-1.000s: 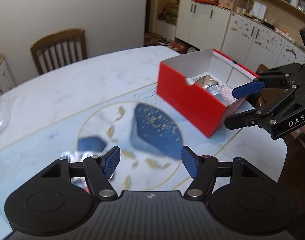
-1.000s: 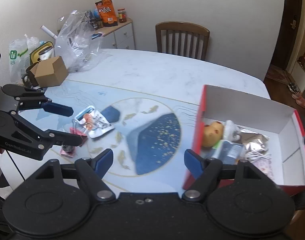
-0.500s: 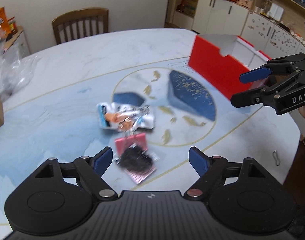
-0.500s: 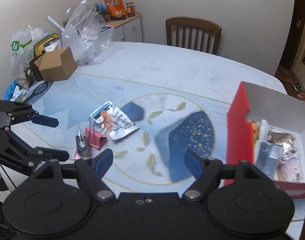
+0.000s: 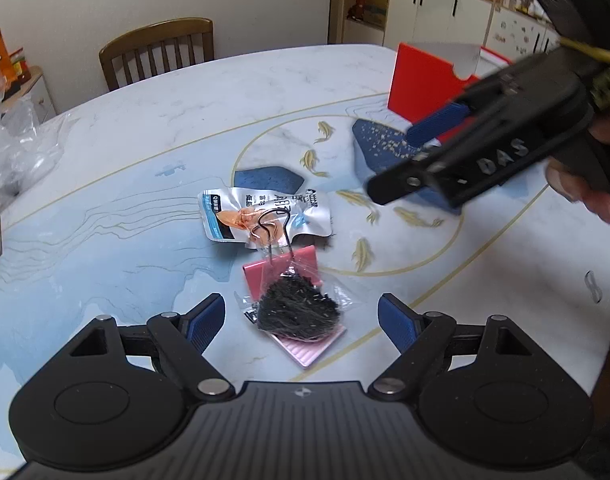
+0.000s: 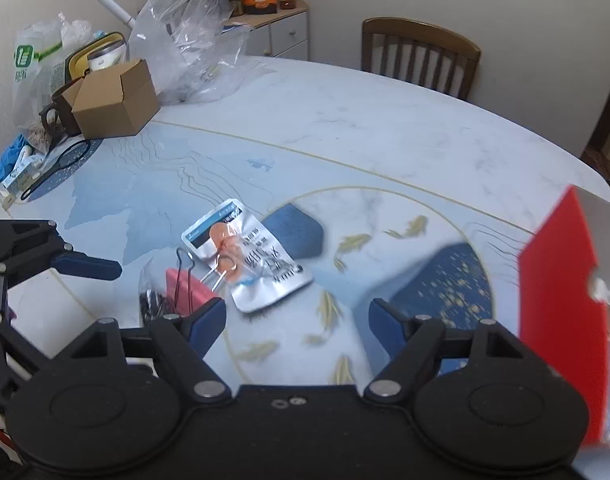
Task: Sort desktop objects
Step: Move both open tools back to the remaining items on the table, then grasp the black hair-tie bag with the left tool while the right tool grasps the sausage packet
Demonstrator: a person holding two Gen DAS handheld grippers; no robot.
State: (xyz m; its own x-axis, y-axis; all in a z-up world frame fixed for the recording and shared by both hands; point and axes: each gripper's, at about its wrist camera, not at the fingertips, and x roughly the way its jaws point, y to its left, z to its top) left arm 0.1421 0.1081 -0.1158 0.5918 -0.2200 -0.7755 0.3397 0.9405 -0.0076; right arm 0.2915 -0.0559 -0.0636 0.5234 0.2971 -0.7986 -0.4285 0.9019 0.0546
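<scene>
Pickup approach: left gripper (image 5: 301, 318) jaws apart, empty, straddling the tea packet (image 5: 297, 308); next, drop and pinch. Right gripper (image 6: 297, 318) apart too.

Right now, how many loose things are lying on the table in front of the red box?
3, bunched together: a silver foil snack packet, a pink binder clip touching it, and a clear bag of black bits on the clip. More may hide underneath.

Across the table from you stands a wooden chair (image 6: 421, 56) against the wall. At the table's far left edge you see a brown cardboard box (image 6: 117, 100), a crumpled clear plastic bag (image 6: 185, 32) just beside it, and a dark mug (image 6: 57, 114).
</scene>
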